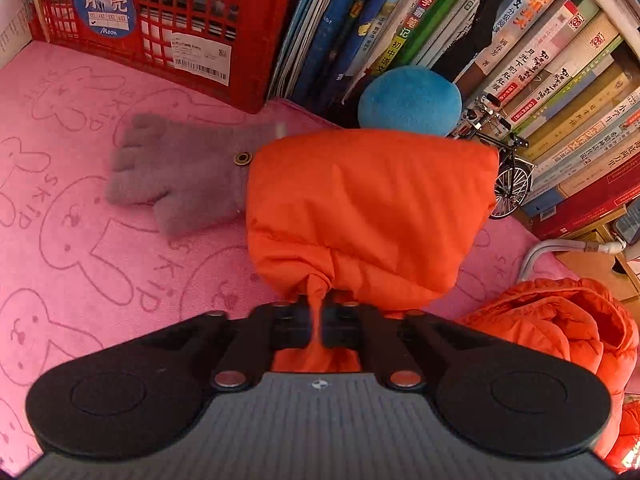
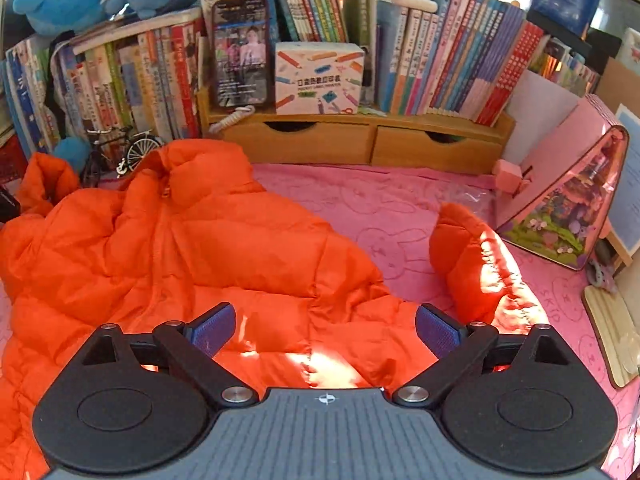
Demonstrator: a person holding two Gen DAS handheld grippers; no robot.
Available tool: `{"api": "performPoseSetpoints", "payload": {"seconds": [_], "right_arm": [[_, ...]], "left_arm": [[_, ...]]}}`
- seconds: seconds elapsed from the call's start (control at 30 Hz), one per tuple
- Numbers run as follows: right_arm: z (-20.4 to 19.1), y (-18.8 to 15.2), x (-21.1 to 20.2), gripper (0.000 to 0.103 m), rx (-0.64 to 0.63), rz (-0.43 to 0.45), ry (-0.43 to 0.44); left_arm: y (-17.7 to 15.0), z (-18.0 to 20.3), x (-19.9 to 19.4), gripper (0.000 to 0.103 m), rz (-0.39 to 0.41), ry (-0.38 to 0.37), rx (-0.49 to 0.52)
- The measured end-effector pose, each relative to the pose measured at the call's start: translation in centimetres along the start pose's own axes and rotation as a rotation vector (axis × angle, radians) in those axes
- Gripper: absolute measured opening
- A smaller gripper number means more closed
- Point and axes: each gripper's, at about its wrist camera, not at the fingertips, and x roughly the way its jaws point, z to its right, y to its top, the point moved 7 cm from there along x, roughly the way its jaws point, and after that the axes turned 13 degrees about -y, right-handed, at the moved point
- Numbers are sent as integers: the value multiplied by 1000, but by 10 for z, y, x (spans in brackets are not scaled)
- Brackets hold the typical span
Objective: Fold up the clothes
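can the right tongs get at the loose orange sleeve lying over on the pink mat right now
Probably yes. The right tongs stand open and empty over the orange jacket, and the sleeve lies just ahead to their right on the pink mat, with nothing lying between them.

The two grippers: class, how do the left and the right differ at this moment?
The left gripper is shut, pinching a bunch of the orange jacket; the right gripper stands wide open, gripping nothing. Left lifts cloth; right hovers over the jacket. Both share black arms.
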Motion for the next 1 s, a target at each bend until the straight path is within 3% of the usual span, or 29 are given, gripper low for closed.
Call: {"api": "performPoseSetpoints", "payload": {"seconds": [0.17,0.27,0.3,0.37,0.5,0.63,0.7,0.77,0.83,0.87,1.0], "right_arm": [[-47,-2,-10,97,-151,41,29],[-55,-8,-5,97,-162,22,22],[-55,-10,-1,97,-149,7,22],[-55,-14,6,97,-124,-26,20],[-62,-22,19,97,-113,-91,21],[-82,-33,29,97,-217,-131,-7],[-94,-34,25,97,-258,-113,0],[-106,-33,18,97,-285,-90,21],[-125,-27,10,98,-284,-62,86],[-136,-23,6,98,-283,-47,124],[-210,0,-14,98,-348,41,294]], "left_arm": [[12,9,-104,2,284,-57,13],[9,-12,-174,3,452,2,-23],[3,-22,-187,3,474,41,-31],[-17,-50,-194,4,441,129,-60],[-66,-128,-171,11,207,283,-183],[-107,-174,-150,19,4,225,-410],[-110,-178,-160,26,42,201,-422],[-101,-178,-178,38,136,240,-385],[-89,-180,-197,68,233,299,-350],[-82,-182,-205,74,273,321,-335],[-62,-200,-214,78,320,376,-361]]}}
